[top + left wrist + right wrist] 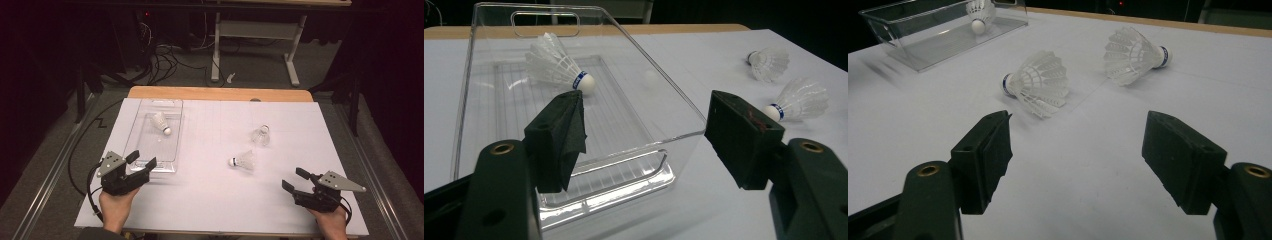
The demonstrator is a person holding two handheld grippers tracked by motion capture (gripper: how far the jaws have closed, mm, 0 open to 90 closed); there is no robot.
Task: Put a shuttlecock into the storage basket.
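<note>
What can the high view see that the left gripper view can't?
High view alone: the person's hands, the left gripper and right gripper from above, both open, the whole table, and the floor with cables and a desk frame behind.

Left gripper view alone: a close look through the clear box's near wall, framed by its own black jaws.

Shared: the clear box, the shuttlecock inside it and the two shuttlecocks lying on the table.

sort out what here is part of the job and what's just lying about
Part of the job:
clear bin
shuttlecock in the bin
near shuttlecock
far shuttlecock
left gripper, jaws open
right gripper, jaws open

Lying about:
floor cables
table frame
</note>
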